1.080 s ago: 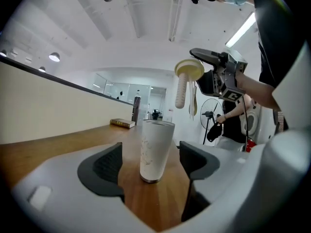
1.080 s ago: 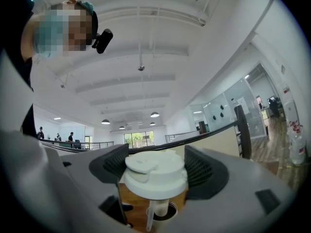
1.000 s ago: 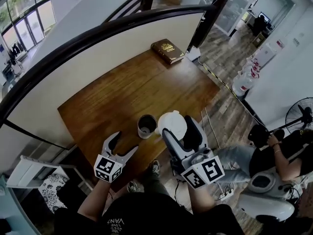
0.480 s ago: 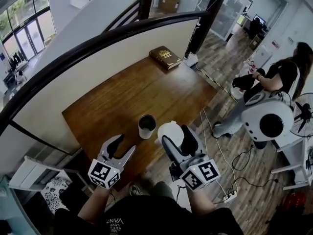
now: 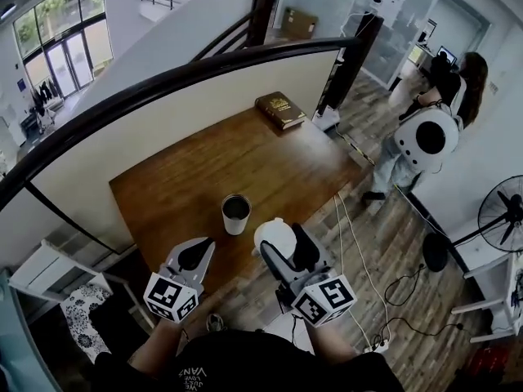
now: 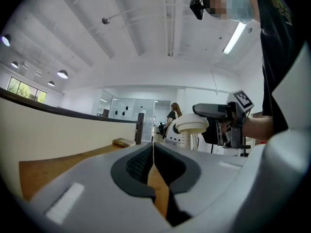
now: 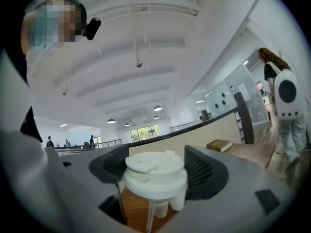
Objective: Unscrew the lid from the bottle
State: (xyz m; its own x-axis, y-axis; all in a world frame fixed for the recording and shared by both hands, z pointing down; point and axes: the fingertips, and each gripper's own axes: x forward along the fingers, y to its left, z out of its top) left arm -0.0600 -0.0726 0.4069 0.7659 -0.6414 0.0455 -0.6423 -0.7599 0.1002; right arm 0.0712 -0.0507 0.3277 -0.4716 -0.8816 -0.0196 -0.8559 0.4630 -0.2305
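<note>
The open steel bottle [image 5: 236, 214] stands upright near the front edge of the wooden table [image 5: 188, 170]. Its white lid [image 5: 271, 233], with a straw hanging under it, is off the bottle and held in the air just right of it. My right gripper [image 5: 280, 238] is shut on it. In the right gripper view the lid [image 7: 155, 176] fills the space between the right gripper's [image 7: 156, 165] jaws. My left gripper [image 5: 199, 251] hangs left of the bottle; its jaws have just been closing and now meet with nothing between them [image 6: 153, 152]. The left gripper view also shows the lid [image 6: 192, 124].
A brown book [image 5: 280, 109] lies at the table's far corner. A low wall with a dark rail [image 5: 163, 72] runs behind the table. A person with a white backpack [image 5: 429, 137] stands at the right, near a fan [image 5: 500, 215]. Cables [image 5: 359, 243] lie on the floor.
The left gripper's jaws went from wide open to closed, and the gripper rose. The right gripper drew the lid away from the bottle, toward me. The person in the background walked off.
</note>
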